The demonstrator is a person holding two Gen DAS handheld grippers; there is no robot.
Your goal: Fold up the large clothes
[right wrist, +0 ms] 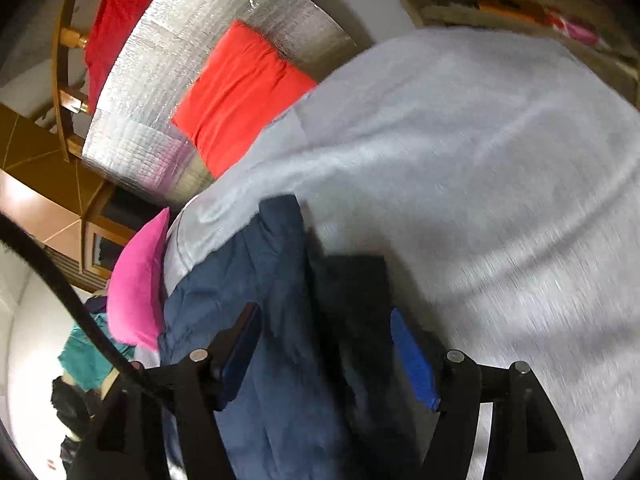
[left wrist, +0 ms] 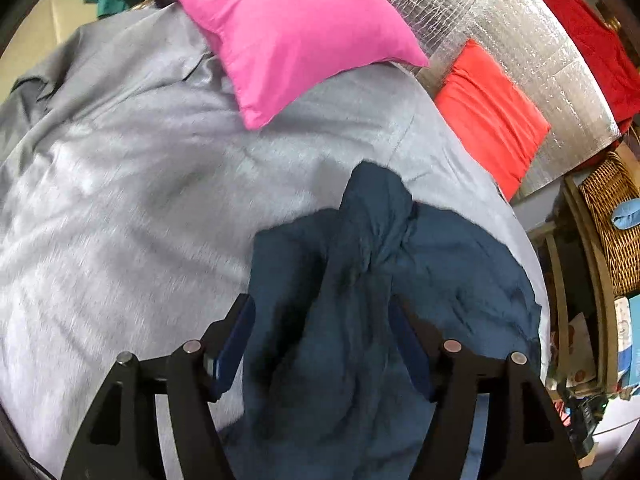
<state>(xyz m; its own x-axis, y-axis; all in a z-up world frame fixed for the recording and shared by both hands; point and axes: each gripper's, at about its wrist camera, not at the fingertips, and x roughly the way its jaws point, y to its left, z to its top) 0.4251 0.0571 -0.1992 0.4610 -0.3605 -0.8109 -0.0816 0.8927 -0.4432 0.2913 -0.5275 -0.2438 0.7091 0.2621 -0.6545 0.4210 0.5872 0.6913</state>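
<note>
Left wrist view: the left gripper [left wrist: 322,316] is standing with its jaws spread wide, the dark blue garment [left wrist: 384,280] bunching up between them without either blue pad pressing on it. In the right wrist view the right gripper [right wrist: 326,328] is likewise gaping, jaws well apart, the same garment's cloth passing between them loose and ungripped. The garment is lying crumpled in a heap, one ridge of it rising into a peak, its folds uneven. It is resting on the grey bedspread [left wrist: 132,200], which is covering the bed and wrinkling beyond the garment. Farther from the garment, a pink pillow [left wrist: 280,36] is lying on the bedspread. A red-orange cushion [left wrist: 490,116] is leaning against a silver quilted headboard [left wrist: 472,8] past the bed's edge. A wicker basket [left wrist: 612,216] is sitting off to the garment's side, beyond the bed.
</note>
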